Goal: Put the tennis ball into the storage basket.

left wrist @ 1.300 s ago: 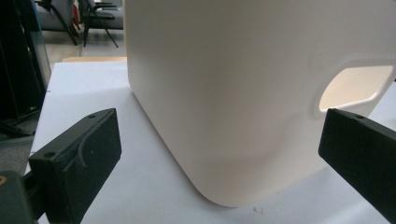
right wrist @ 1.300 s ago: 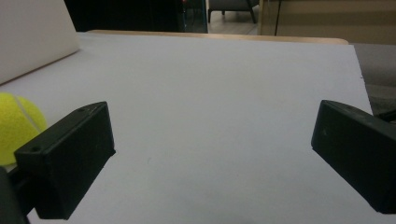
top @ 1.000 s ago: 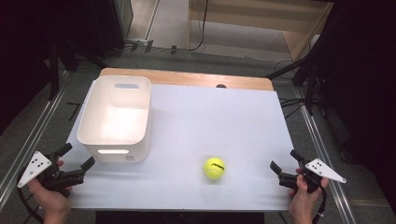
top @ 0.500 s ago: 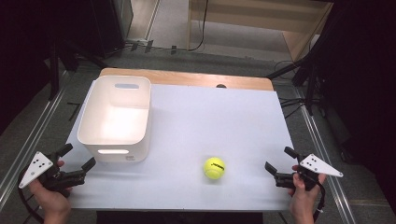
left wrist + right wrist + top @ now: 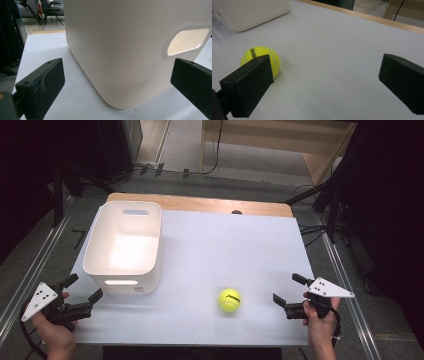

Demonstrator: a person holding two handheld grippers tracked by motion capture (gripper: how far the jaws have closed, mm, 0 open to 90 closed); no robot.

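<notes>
A yellow tennis ball (image 5: 229, 300) rests on the white table (image 5: 225, 250), front centre-right. My right gripper (image 5: 288, 290) is open, low over the table a short way right of the ball; in the right gripper view the ball (image 5: 262, 60) sits partly behind the left jaw. A white plastic bin (image 5: 125, 245) with handle cut-outs stands at the left. My left gripper (image 5: 82, 287) is open at the front left edge, just short of the bin's near corner (image 5: 120, 62), with nothing between its jaws.
A wooden strip (image 5: 200, 204) runs along the table's far edge. Metal rails (image 5: 30, 270) flank both sides of the table. Office chairs (image 5: 47, 10) stand on the floor beyond the table. Bare tabletop stretches from the bin to the right edge.
My right gripper has shifted left toward the ball and slightly down the frame. The left gripper, ball and bin have stayed where they were.
</notes>
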